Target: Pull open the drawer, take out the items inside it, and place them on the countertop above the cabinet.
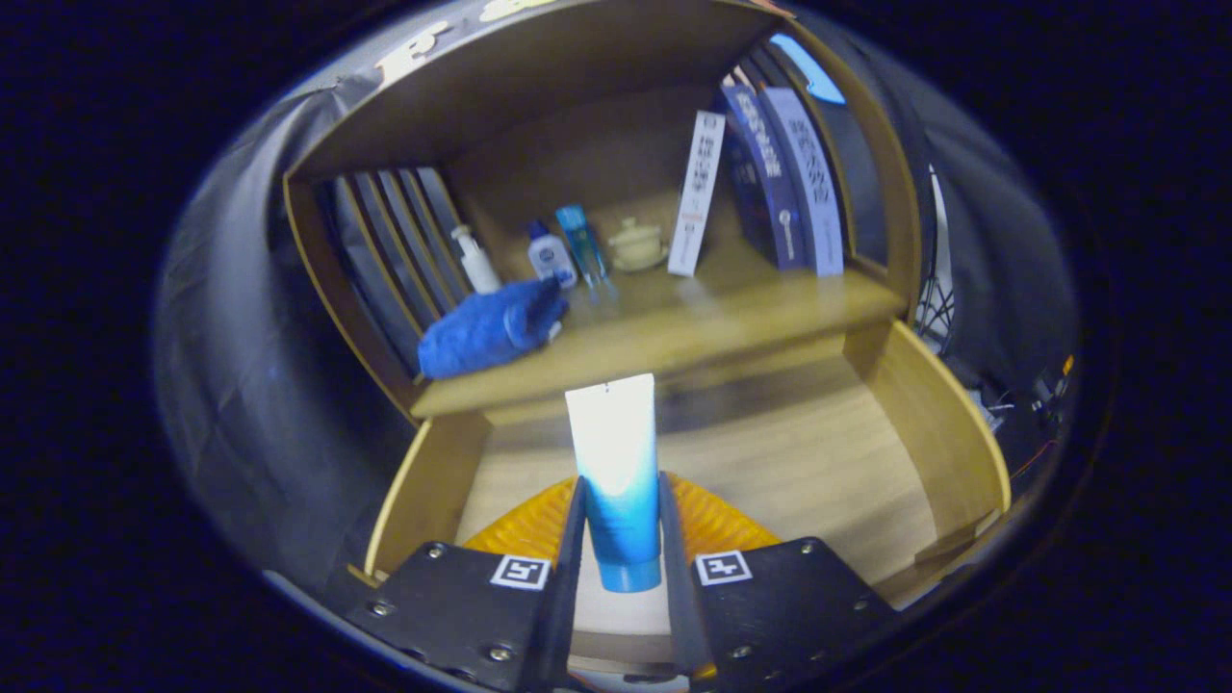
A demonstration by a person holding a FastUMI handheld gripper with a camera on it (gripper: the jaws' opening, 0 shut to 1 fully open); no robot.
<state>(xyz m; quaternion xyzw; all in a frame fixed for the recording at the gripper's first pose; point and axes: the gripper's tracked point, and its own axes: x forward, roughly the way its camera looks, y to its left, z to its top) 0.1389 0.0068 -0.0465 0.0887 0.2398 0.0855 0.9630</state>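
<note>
the tube point(616, 472) sits clamped in your tongs point(621, 539), above the open drawer point(808, 462), below the desk point(674, 337). it's probably light, soft and slick, so keep your grip low near the cap, gently.

On the countertop point(674, 332) we see a blue cloth point(486, 329), three small bottles point(551, 255), what may be a lidded pot point(636, 244) and standing books point(789, 183); the fingers point(621, 539) clamp a tube point(616, 472) over the open drawer point(818, 472).
</note>
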